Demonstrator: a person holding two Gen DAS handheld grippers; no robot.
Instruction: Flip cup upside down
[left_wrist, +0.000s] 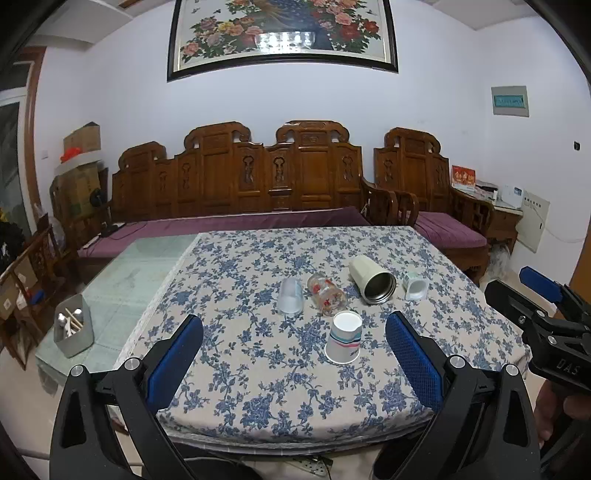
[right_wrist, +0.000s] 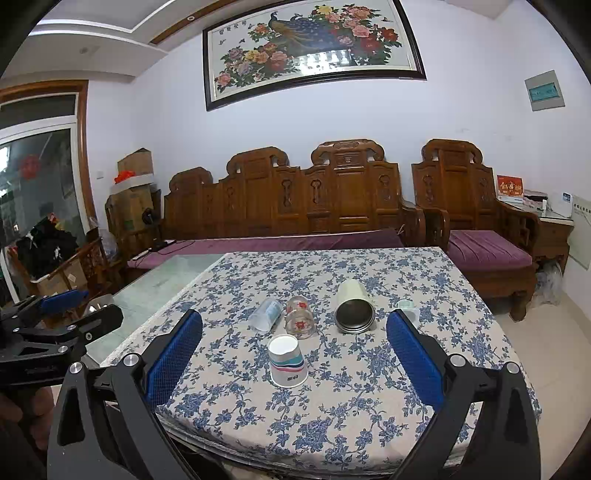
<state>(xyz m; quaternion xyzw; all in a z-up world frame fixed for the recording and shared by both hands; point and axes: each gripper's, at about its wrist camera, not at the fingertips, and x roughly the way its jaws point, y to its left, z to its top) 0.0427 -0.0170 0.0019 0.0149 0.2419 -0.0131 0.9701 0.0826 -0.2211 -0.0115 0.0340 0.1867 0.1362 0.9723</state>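
A paper cup (left_wrist: 344, 338) with coloured stripes stands upside down on the floral tablecloth (left_wrist: 258, 387), nearest to me; it also shows in the right wrist view (right_wrist: 287, 360). Behind it lie on their sides a frosted plastic cup (left_wrist: 290, 296), a glass with red print (left_wrist: 327, 294), a cream steel tumbler (left_wrist: 371, 279) and a small white-green cup (left_wrist: 416, 285). My left gripper (left_wrist: 294, 349) is open and empty, over the table's near edge. My right gripper (right_wrist: 294, 350) is open and empty too, and shows at the left view's right edge (left_wrist: 546, 306).
A grey holder with utensils (left_wrist: 72, 328) stands on the glass tabletop (left_wrist: 140, 280) left of the cloth. A carved wooden sofa (left_wrist: 236, 184) with purple cushions and an armchair (left_wrist: 436, 206) stand behind the table.
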